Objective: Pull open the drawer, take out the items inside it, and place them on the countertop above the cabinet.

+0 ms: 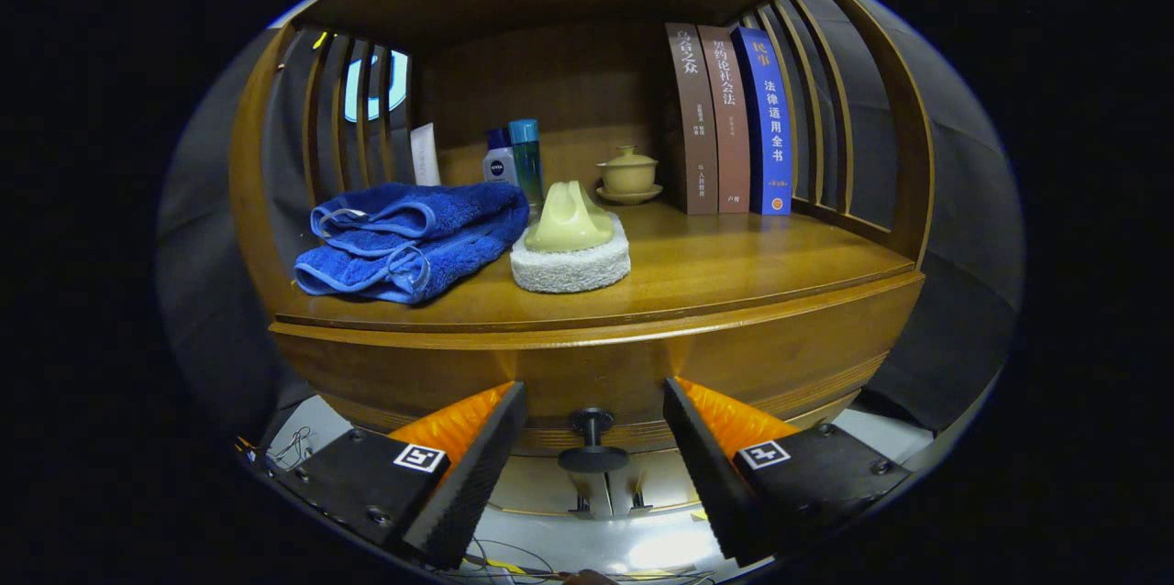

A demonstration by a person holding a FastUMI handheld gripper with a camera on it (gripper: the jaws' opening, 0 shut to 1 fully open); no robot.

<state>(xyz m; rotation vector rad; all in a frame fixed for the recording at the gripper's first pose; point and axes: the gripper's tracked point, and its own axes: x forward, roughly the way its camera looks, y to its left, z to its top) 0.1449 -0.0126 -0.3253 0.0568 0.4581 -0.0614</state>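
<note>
Tongs: your tongs [594,438] are spread wide and grip nothing; the drawer knob sits in the gap between the two fingers, touching neither.
Drawer knob: the dark round knob [592,441] stands out from the drawer front on a short stem, between your fingertips and a little beyond them.
Drawer: the wooden drawer front [587,374] lies at 12 o'clock from the tongs, just under the bench edge; it looks closed, and you cannot see what is inside.
Bench: the wooden bench [734,259] on top of the cabinet runs above the drawer, with slatted sides at 10 and 2 o'clock.
Towel: a folded blue towel [408,238] lies on the bench at 11 o'clock from the tongs, near the front edge.
Sponge: a white scrubbing sponge with a pale yellow handle [570,241] sits at 12 o'clock, touching the towel's right end.
Bottles: a small white-and-blue bottle [499,161] and a taller teal bottle [526,156] stand at the back, behind the towel and sponge.
Lidded cup: a cream lidded cup on a saucer [629,174] stands at the back, just beside the books.
Books: three upright books [731,119] stand at 1 o'clock against the rear of the bench.
</note>
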